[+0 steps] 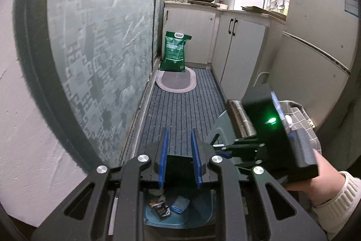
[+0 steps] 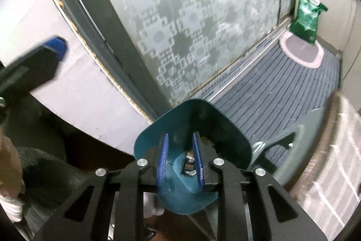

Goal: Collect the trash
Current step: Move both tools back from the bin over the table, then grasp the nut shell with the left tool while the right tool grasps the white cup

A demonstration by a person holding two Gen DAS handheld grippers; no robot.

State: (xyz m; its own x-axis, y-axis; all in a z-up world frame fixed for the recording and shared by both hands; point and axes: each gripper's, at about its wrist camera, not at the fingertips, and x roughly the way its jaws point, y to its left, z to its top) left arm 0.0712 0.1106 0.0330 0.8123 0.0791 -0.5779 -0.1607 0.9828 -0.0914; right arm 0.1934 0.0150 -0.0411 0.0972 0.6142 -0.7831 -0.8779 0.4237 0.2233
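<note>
A teal dustpan point(image 2: 191, 119) sits under my right gripper point(image 2: 181, 141), whose blue fingers stand open over it with nothing between them. Trash lies in the pan: a dark wrapper point(image 2: 189, 165), also seen in the left wrist view point(image 1: 163, 211), and a blue scrap point(image 1: 179, 204). The dustpan point(image 1: 198, 216) shows below my left gripper point(image 1: 179, 137), which is open and empty above the striped floor mat. My right gripper's body point(image 1: 277, 134) is at the right of the left wrist view, held by a hand. One finger of the left gripper point(image 2: 54, 46) shows blurred at the left of the right wrist view.
A frosted patterned glass door point(image 1: 101, 37) runs along the left. A green bag point(image 1: 174, 51) stands at the far end behind an oval mat point(image 1: 176, 81). White cabinets point(image 1: 241, 49) and a fridge point(image 1: 320, 37) line the right. A metal bin with a checked cloth point(image 1: 297, 114) is near right.
</note>
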